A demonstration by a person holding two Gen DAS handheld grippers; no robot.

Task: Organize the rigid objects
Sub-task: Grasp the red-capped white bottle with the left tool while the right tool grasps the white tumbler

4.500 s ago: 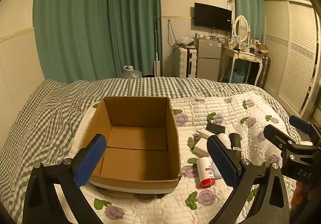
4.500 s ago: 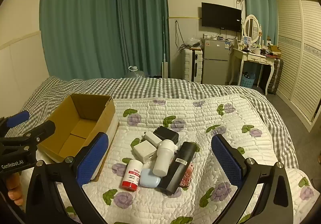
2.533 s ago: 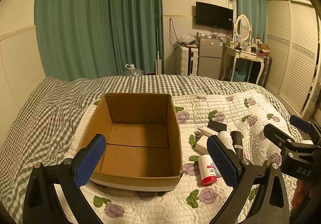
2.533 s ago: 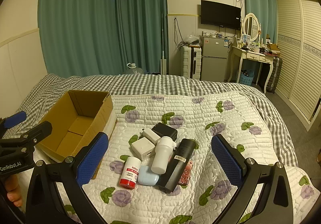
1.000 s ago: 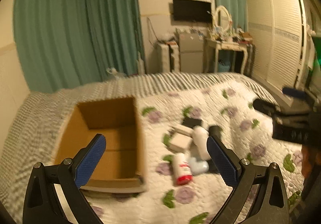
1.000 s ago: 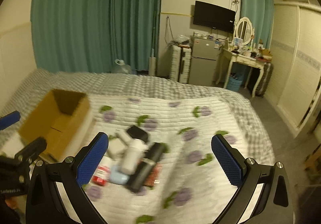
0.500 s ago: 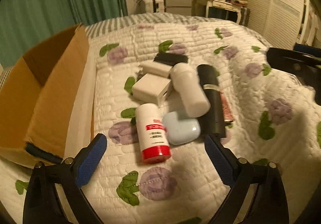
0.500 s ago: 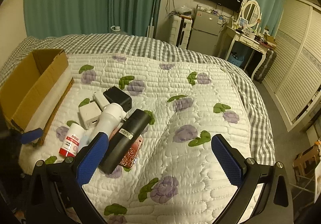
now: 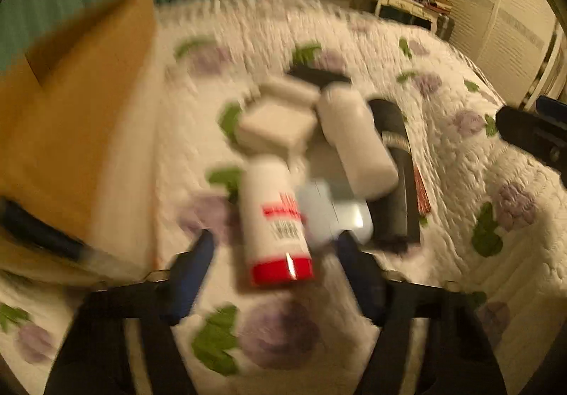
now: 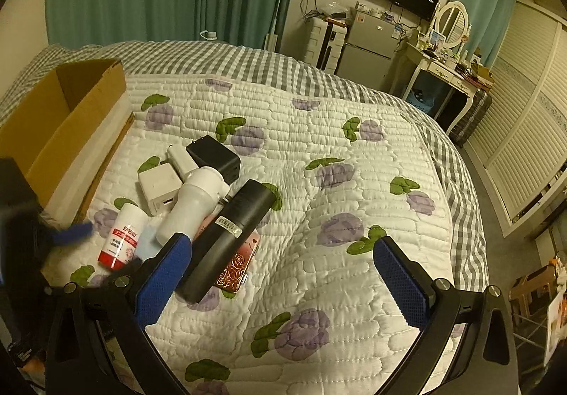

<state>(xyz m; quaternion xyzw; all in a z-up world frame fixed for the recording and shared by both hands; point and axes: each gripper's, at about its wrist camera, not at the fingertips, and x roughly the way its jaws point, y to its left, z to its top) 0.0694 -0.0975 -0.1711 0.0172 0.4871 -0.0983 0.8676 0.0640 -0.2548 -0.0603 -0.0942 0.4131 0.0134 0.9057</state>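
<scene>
Far left, the cardboard box (image 10: 60, 118) sits open on the bed (image 10: 354, 182), nothing visible in it from this angle, so none of the sorting looks done yet. Just right of it the left claw (image 9: 273, 253) has just been closing around the red-capped white bottle (image 9: 274, 218), which lies between its blue pads. The frame's too blurry to tell if they're actually pressing on it, so I can't call it held. My worry: the pale blue case (image 9: 336, 214) is jammed right against that bottle, so the right-hand pad could catch it and drag it along or roll the bottle away. Further right, the white bottle (image 10: 193, 205) and black tube (image 10: 230, 239) lean on the pile and could shift. The right claw (image 10: 283, 271) hangs wide open, holding nothing.
</scene>
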